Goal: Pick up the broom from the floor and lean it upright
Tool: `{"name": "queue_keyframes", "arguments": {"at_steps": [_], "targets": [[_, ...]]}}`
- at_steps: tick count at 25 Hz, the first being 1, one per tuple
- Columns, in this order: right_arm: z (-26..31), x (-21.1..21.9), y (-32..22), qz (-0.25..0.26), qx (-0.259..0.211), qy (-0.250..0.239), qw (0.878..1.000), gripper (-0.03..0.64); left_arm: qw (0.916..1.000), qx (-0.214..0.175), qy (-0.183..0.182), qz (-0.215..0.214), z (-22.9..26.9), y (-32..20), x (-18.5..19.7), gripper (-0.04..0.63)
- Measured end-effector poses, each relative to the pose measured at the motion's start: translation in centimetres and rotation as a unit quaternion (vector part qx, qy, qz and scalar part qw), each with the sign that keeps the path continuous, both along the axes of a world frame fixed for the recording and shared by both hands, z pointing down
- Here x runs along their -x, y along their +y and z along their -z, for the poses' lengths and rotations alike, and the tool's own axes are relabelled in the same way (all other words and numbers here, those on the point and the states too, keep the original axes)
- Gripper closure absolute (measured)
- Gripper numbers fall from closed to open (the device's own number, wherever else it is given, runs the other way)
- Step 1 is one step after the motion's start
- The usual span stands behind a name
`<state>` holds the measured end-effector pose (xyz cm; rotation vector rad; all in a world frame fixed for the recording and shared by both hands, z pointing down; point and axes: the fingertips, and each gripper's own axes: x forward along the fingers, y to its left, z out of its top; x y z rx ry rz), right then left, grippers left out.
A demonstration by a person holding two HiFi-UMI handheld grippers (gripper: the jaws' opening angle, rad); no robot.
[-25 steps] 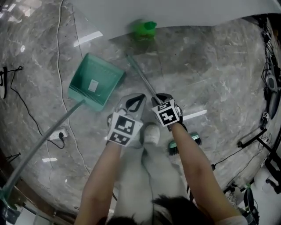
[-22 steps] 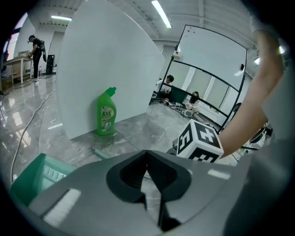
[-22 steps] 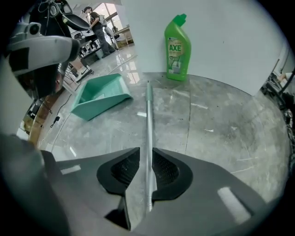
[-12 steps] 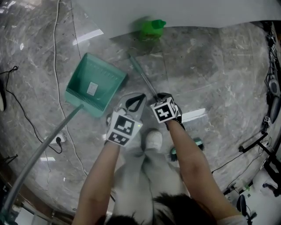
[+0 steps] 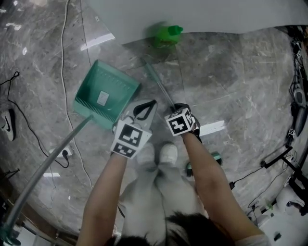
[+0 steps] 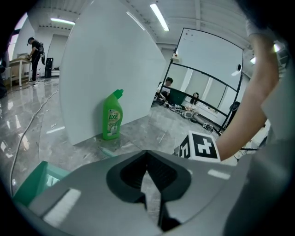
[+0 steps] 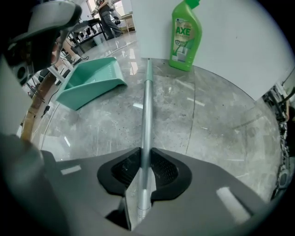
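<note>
Broom (image 5: 157,85): long thin metal-look handle w/ green brush head (image 5: 216,156), laid flat on grey stone floor (image 5: 250,72). Handle tip is pointed toward green cleaner bottle (image 5: 166,32) at foot of white panel (image 5: 202,14). Brush head is part-hidden behind right forearm. Teal dustpan (image 5: 103,90) is set near, to the left; no contact is seen.

Handling (est.): judged light and stiff. Tube is smooth and round, so likely slippery and apt to roll or swivel in a two-pad pinch. Weight is judged biased to brush end. A hold at mid-handle or nearer the head is advised, w/ a 2nd hold further up for steering to upright.

Right gripper (image 5: 178,106): pointed down over handle. Jaws are being closed, and pads (image 7: 162,171) are seen pressed on either side of tube, approx. mid-length.

Left gripper (image 5: 150,104): held just beside the right one, above floor. Jaws are brought together, w/ nothing betw. them.
</note>
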<state>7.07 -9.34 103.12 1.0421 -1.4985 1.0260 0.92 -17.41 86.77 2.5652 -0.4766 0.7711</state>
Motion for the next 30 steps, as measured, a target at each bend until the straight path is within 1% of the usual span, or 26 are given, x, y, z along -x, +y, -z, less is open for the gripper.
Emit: {"name": "queue_keyframes", "arguments": {"at_steps": [9, 14, 19, 24, 28, 30], "targets": [[7.8, -1.8, -0.9, -0.011, -0.067, -0.004, 0.998, 0.541, 0.9995, -0.017, 0.025, 0.013, 6.3, -0.6, -1.2, 0.595], [12.2, -2.0, -0.4, -0.012, -0.084, -0.012, 0.996, 0.543, 0.9987, -0.021, 0.030, 0.036, 9.9, -1.0, -1.6, 0.595], [16.5, -2.3, -0.7, -0.007, -0.111, -0.015, 0.994, 0.543, 0.9972, -0.021, 0.044, 0.056, 14.1, -1.5, -1.7, 0.595], [20.7, -3.1, -2.3, -0.009, -0.146, -0.018, 0.989, 0.543, 0.9950, -0.030, 0.062, 0.073, 18.7, -2.0, -1.8, 0.595], [24.0, -3.7, -4.6, -0.012, -0.174, -0.021, 0.984, 0.541, 0.9936, -0.036, 0.076, 0.076, 21.8, -2.3, -2.3, 0.595], [25.6, -4.2, -6.0, -0.017, -0.186, -0.022, 0.982, 0.541, 0.9932, -0.040, 0.077, 0.077, 23.0, -2.6, -2.4, 0.595]]}}
